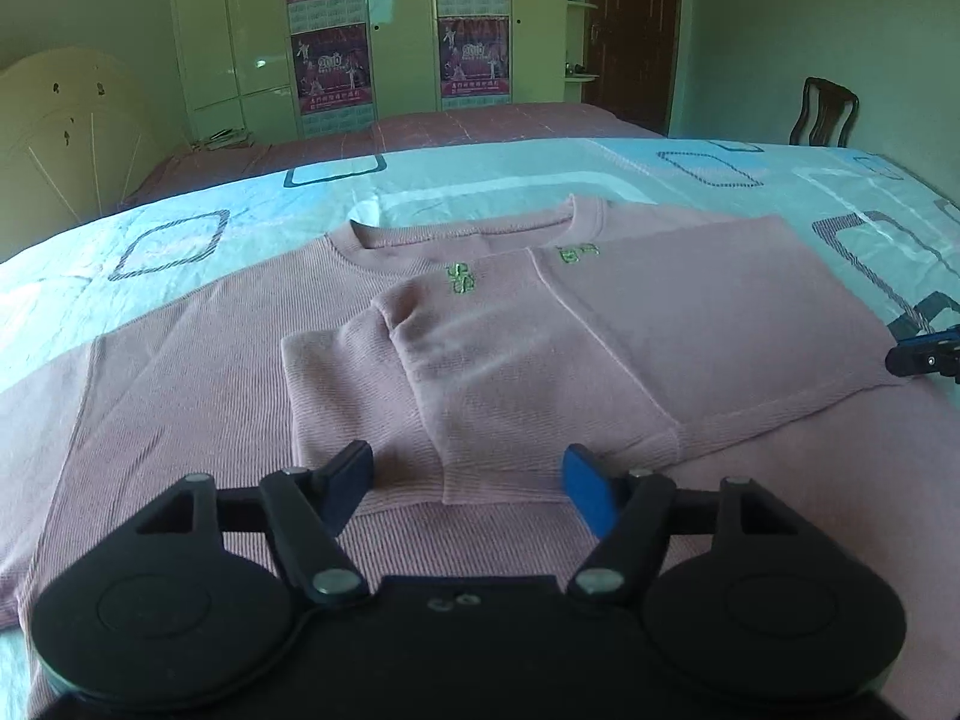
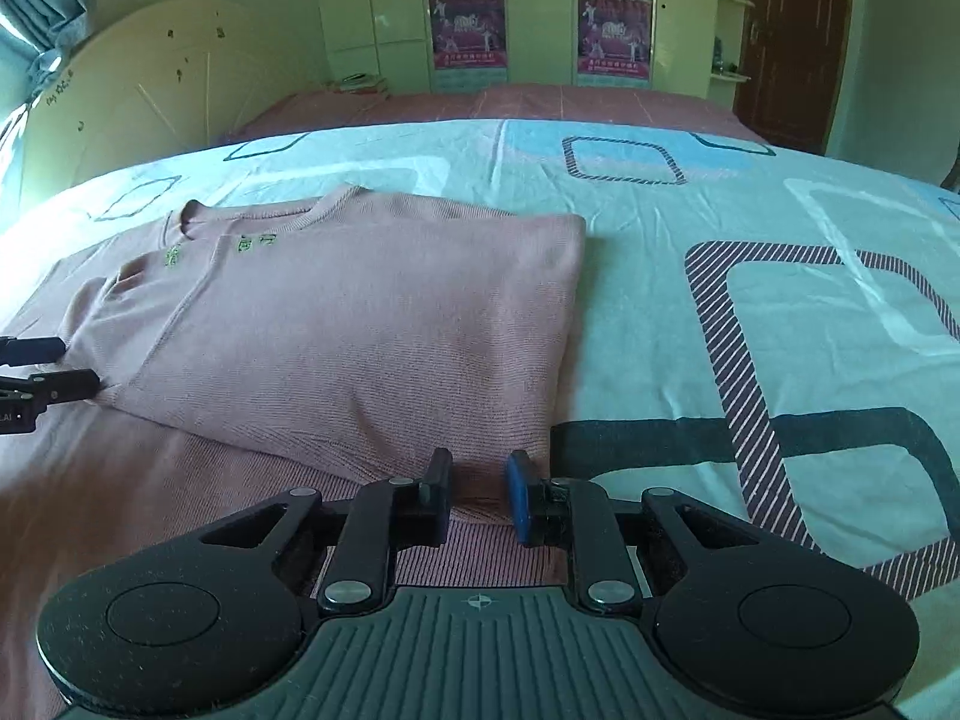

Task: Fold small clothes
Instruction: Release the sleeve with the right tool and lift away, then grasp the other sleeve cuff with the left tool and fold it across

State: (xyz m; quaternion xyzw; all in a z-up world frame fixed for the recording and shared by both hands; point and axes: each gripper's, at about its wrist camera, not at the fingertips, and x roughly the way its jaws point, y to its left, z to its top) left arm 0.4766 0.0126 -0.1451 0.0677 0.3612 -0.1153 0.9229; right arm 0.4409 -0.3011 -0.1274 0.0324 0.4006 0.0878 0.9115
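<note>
A pink ribbed sweater (image 1: 240,360) with small green embroidery lies on the bed. Its right side and sleeve are folded over onto the middle (image 1: 690,324). My left gripper (image 1: 468,480) is open, its fingers on either side of the folded sleeve's cuff end (image 1: 492,468). My right gripper (image 2: 480,492) is open, low over the folded edge of the sweater (image 2: 360,324) near its right side. The right gripper's tip shows at the left wrist view's right edge (image 1: 924,354). The left gripper's fingers show at the right wrist view's left edge (image 2: 36,372).
The bed has a light blue sheet (image 2: 750,228) with dark square patterns. A maroon cover (image 1: 480,126) lies beyond it. Cupboards with posters (image 1: 336,66), a headboard (image 1: 66,132), a wooden chair (image 1: 822,114) and a brown door (image 2: 792,42) stand behind.
</note>
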